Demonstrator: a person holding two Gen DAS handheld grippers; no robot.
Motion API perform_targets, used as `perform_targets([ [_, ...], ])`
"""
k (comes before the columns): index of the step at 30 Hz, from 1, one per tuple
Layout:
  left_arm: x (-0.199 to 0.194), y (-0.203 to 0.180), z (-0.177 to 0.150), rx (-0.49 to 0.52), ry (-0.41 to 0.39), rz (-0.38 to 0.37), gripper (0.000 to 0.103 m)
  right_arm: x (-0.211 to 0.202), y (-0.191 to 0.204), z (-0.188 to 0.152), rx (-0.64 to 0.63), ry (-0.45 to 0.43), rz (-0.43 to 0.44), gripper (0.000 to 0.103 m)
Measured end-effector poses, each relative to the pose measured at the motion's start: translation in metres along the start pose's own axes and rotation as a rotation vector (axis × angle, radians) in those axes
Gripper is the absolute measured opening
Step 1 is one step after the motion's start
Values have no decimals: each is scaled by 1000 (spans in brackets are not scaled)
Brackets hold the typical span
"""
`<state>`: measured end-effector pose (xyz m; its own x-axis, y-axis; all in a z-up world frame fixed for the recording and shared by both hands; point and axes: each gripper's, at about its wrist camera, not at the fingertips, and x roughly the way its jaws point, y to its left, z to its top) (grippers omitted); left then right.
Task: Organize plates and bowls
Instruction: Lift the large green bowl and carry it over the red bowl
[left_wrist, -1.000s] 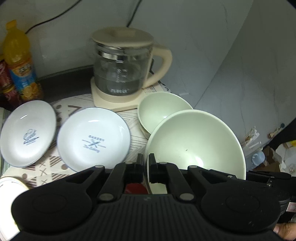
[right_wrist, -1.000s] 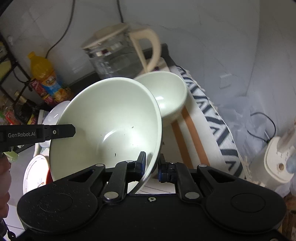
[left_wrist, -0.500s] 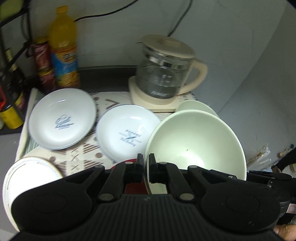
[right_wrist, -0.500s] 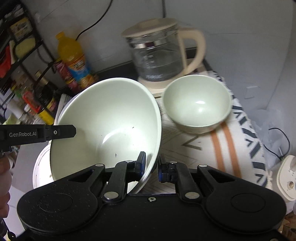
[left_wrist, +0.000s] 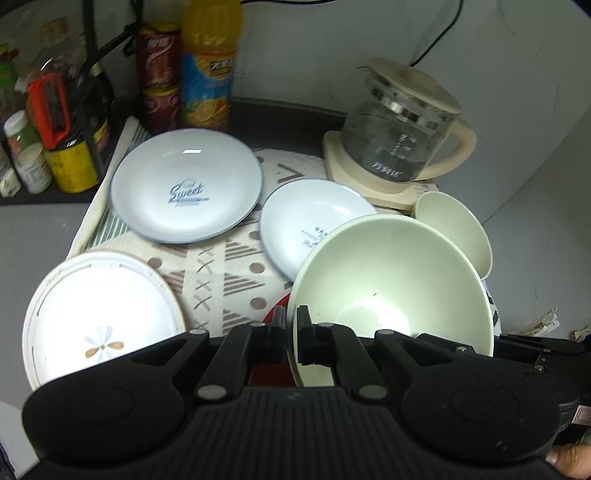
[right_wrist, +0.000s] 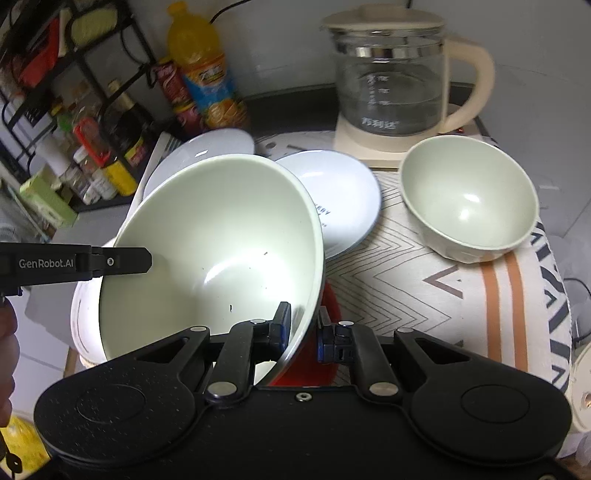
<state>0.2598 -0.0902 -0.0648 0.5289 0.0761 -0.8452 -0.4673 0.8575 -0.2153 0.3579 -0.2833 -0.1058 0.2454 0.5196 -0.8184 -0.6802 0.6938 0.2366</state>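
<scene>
The large green bowl, held by both grippers, has moved left, away from the small bowl.

**Glossy ware, matt grippers, woven cloth**

Light is being reflected off the glazed large green bowl and the plates. Matt black plastic is being shown by both grippers. Woven cloth is being displayed beneath; clear glass forms the kettle.

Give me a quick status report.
Both grippers, left gripper and right gripper, shut on the big green bowl. Small green bowl on the cloth. Blue plates beneath.
</scene>
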Motion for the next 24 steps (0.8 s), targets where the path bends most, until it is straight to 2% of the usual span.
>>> perform_targets([
  [11,14,19,-14,-69,57,29,3,23,17,-2,-105,86,-3,13],
  [18,28,19,-16,-37,93,44,3,36,16,-5,-135,100,-58,13],
  [24,35,10,-14,3,90,13,3,41,14,-4,-147,78,-77,11],
])
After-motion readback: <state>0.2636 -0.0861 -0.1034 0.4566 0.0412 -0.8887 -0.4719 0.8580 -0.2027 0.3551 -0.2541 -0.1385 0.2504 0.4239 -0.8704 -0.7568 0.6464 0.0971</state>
